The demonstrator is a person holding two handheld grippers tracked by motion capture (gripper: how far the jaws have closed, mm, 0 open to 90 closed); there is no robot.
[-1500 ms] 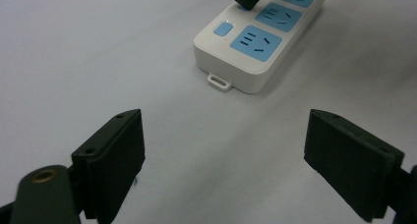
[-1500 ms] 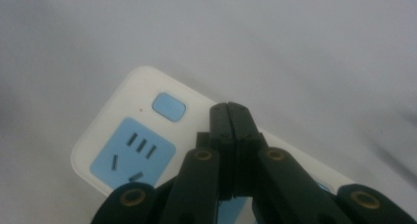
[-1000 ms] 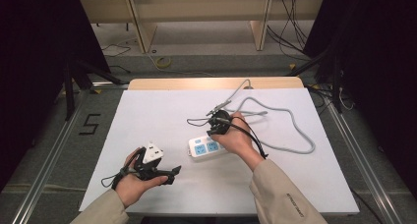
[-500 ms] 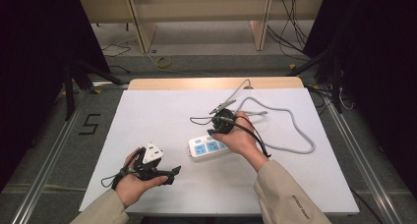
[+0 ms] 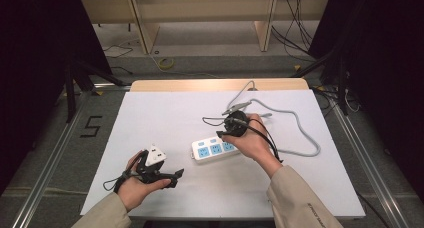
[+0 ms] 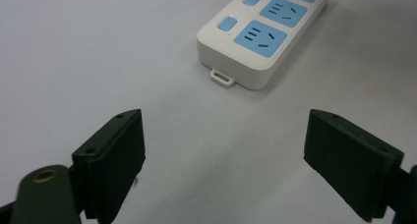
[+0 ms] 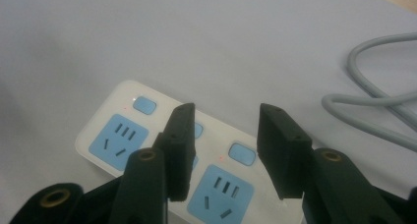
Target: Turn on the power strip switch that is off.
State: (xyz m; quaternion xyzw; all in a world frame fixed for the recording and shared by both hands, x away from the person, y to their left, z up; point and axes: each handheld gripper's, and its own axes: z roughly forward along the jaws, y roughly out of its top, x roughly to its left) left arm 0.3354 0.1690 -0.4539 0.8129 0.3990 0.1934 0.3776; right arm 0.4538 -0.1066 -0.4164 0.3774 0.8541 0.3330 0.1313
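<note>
Right gripper (image 7: pixel 223 150), jaws part-open and empty, hovered over the power strip (image 5: pixel 218 149), probably lining up on a switch; left gripper (image 6: pixel 223 160) waited wide, empty.

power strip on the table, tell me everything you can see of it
The power strip is a white, plastic-looking bar with rounded corners, lying flat on the white table. Its top carries light-blue socket faces, each paired with a small blue button, and a small hanging loop sticks out of one short end. A grey cable curls on the table beyond its other end. The right hand-held gripper hovers over it, jaws apart; contact cannot be told.
</note>
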